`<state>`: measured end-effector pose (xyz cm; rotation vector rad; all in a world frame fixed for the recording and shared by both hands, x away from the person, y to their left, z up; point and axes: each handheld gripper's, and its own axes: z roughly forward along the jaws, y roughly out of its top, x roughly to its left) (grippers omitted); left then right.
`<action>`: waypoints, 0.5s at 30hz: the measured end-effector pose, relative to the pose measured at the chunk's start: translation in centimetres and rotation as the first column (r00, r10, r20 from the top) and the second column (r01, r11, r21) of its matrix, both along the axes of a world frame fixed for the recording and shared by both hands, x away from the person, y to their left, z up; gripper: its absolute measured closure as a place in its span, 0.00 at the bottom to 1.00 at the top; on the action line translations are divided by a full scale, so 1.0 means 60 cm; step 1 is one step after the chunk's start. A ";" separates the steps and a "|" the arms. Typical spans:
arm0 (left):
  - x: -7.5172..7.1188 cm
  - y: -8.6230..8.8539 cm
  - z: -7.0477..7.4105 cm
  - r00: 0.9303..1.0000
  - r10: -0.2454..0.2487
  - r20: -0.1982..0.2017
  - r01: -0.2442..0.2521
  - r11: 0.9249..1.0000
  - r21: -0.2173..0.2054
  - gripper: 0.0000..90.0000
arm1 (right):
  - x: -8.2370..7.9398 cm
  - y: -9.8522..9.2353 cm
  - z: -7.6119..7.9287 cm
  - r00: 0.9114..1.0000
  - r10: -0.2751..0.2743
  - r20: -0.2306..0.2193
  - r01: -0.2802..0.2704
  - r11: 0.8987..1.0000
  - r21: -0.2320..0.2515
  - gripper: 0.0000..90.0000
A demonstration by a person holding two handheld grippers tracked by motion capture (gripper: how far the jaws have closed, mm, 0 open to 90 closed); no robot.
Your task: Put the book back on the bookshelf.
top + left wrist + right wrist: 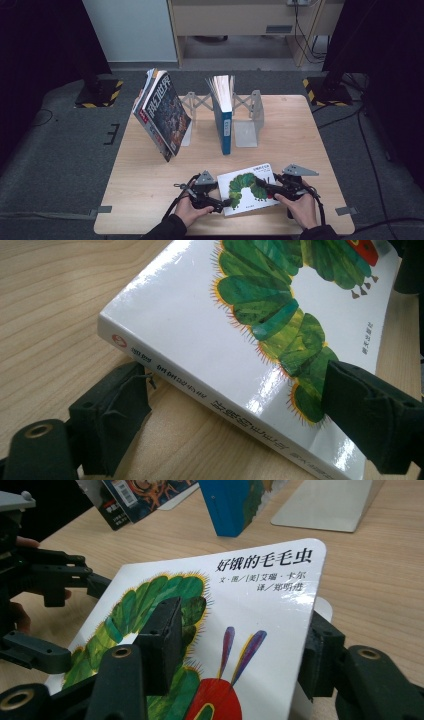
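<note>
We see left gripper (225,202) clamping spine edge of caterpillar book (248,187), one jaw under, one on cover. Right gripper (267,187) straddles opposite edge, pads look just off it. Book sits at near table (150,200) edge, front of blue book (223,117) in rack (250,112).

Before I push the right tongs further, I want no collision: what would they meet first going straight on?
The right tongs already straddle the caterpillar book. Straight on, they slide further along it; beyond its far edge, probably the blue upright book, though depth is unclear.
</note>
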<state>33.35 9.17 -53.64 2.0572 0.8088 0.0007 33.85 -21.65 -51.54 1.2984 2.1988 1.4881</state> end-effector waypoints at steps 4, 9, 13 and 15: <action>0.000 0.000 0.000 1.000 -0.008 0.007 0.008 1.000 0.009 0.12 | 0.000 0.001 -0.005 1.000 -0.007 -0.012 0.007 1.000 -0.012 0.50; 0.000 0.001 0.001 1.000 -0.014 0.010 0.014 1.000 0.014 0.13 | -0.002 0.001 -0.012 1.000 -0.009 -0.019 0.009 1.000 -0.013 0.50; 0.001 0.003 0.000 1.000 -0.017 0.009 0.016 1.000 0.009 0.12 | -0.001 0.004 -0.015 1.000 -0.001 -0.023 0.001 1.000 -0.003 0.50; 0.002 0.004 0.000 1.000 -0.017 0.004 0.017 1.000 0.002 0.12 | -0.001 0.007 -0.014 1.000 0.002 -0.021 -0.002 1.000 0.010 0.50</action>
